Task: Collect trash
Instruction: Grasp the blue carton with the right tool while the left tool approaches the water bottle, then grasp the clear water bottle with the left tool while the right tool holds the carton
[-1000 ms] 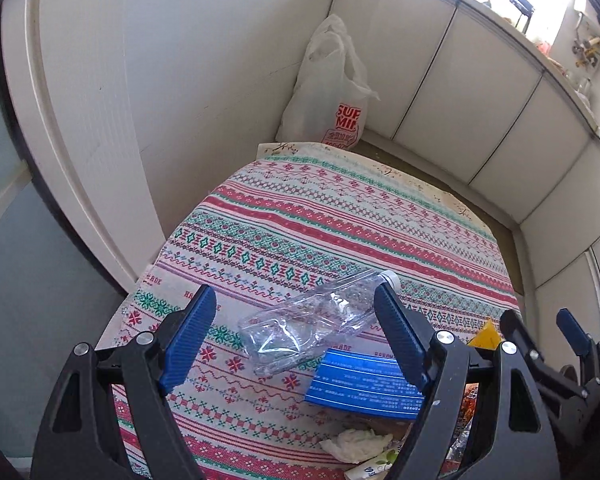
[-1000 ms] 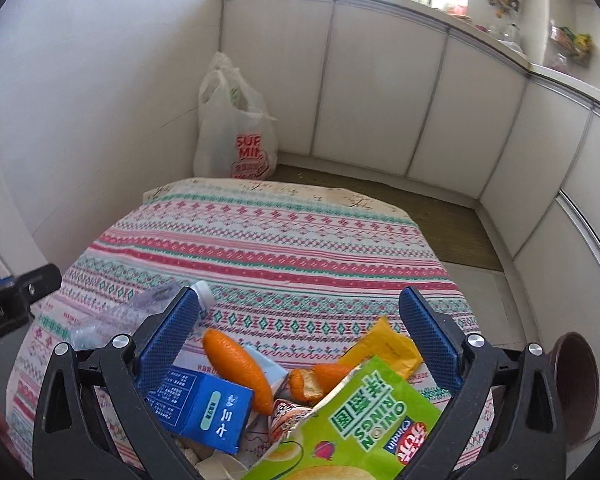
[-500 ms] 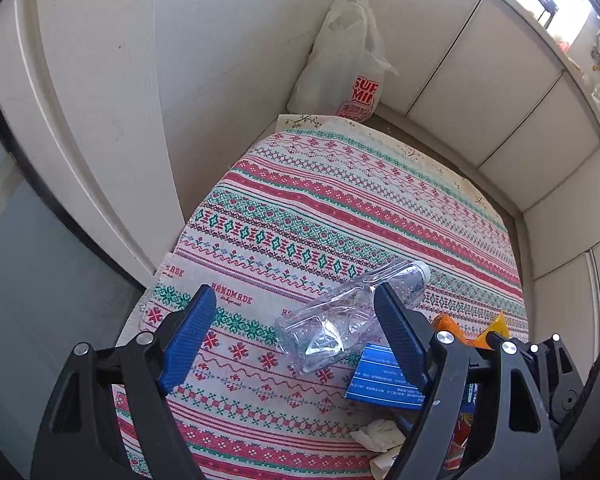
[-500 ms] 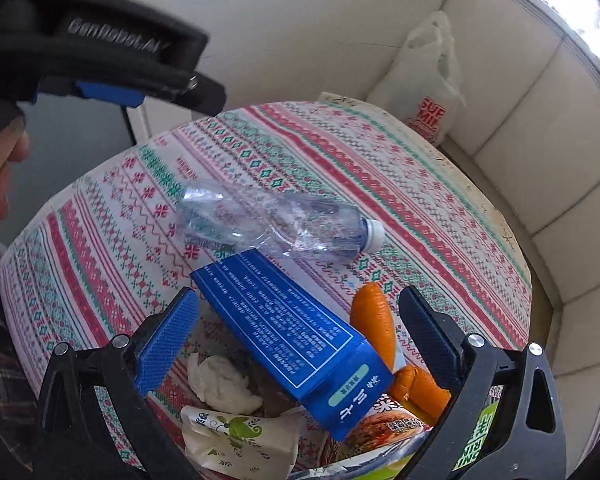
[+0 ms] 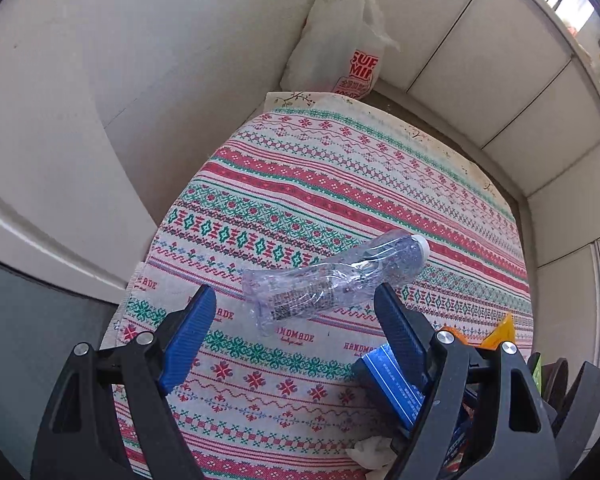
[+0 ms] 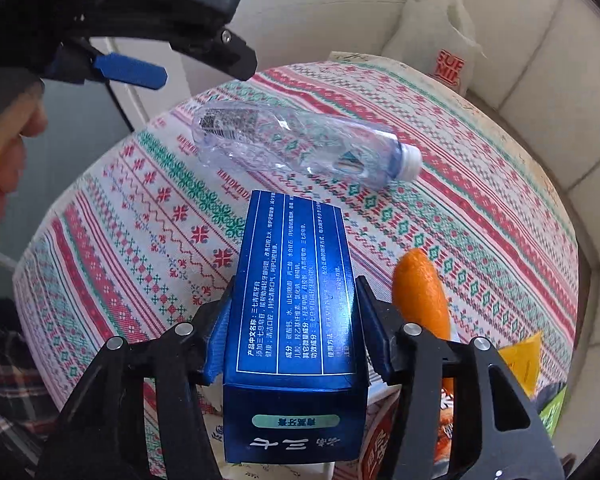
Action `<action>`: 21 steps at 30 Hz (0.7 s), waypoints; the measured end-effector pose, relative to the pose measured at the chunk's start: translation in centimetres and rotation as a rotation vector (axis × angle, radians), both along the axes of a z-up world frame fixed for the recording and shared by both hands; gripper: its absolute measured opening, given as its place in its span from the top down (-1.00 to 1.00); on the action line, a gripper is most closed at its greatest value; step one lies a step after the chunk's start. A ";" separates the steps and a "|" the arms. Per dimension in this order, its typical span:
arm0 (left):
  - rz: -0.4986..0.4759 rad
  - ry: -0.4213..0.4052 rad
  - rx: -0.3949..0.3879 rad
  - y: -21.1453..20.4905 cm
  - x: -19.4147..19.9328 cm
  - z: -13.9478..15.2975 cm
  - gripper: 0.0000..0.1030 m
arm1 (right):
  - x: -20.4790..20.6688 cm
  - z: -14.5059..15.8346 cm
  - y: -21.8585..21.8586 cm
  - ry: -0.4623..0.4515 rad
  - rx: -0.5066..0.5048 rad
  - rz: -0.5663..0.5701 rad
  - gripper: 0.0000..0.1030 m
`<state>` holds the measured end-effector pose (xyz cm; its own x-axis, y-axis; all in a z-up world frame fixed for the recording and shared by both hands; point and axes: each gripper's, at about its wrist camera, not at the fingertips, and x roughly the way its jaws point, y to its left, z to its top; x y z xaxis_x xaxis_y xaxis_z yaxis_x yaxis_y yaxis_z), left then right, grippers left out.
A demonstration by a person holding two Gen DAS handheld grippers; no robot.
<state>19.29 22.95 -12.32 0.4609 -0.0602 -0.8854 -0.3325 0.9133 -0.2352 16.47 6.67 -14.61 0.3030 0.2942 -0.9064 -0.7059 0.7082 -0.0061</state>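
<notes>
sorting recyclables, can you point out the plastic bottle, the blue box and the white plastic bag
plastic bottle [image 5: 332,280], left wrist view, middle of the crushed clear body
blue box [image 6: 296,292], right wrist view, printed top face between the fingers
white plastic bag [image 5: 340,40], left wrist view, upper crumpled part

A patterned tablecloth [image 5: 340,184] in red, green and white stripes covers the table. Beyond the tablecloth's far edge, 1 white plastic bag [image 5: 340,40] with red lettering stands on the floor against the white cabinet panels [image 5: 500,60], in the corner.
</notes>
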 end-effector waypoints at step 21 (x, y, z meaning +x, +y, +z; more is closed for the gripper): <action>-0.330 0.117 0.444 -9.8 5.1 -4.9 -0.54 | 0.2 7.3 -14.2 -0.082 0.194 -0.357 -0.03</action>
<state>24.39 13.10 -17.18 0.3777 0.2053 -0.9029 -0.0132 0.9762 0.2164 16.63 -7.55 -7.27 0.4862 0.3208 -0.8128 -0.4188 0.9019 0.1054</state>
